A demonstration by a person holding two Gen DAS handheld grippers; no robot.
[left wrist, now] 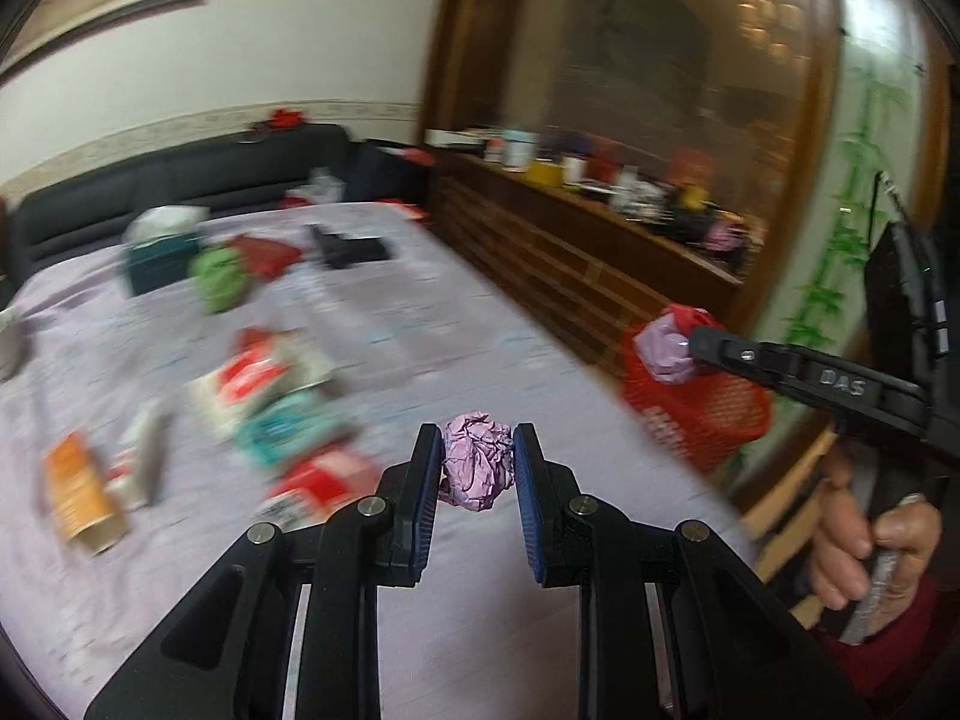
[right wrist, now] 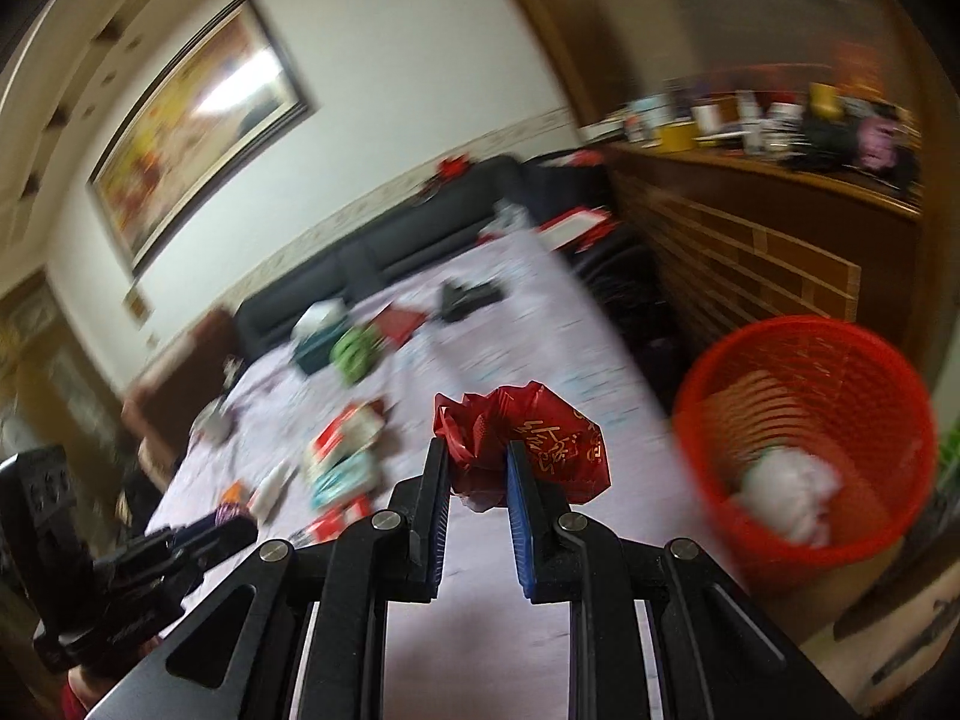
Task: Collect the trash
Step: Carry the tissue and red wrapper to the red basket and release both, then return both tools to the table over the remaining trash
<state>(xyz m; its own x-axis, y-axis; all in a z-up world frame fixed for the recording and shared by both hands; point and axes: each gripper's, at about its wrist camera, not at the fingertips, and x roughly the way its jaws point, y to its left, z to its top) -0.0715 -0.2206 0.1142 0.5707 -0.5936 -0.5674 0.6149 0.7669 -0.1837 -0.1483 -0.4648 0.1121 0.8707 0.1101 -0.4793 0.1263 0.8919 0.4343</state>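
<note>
My right gripper [right wrist: 477, 468], clenched on the red wrapper [right wrist: 528, 438], sits nearer the orange basket [right wrist: 804, 438], which lies off its right side, than my left gripper [left wrist: 478, 462], pinching a pink paper ball [left wrist: 477, 462].

The left gripper [left wrist: 478, 465] has its blue-padded fingers clamped on something. The right gripper [right wrist: 477, 468] pinches likewise, angled toward two o'clock. A hand [left wrist: 864, 552] grips its handle at four o'clock.
</note>
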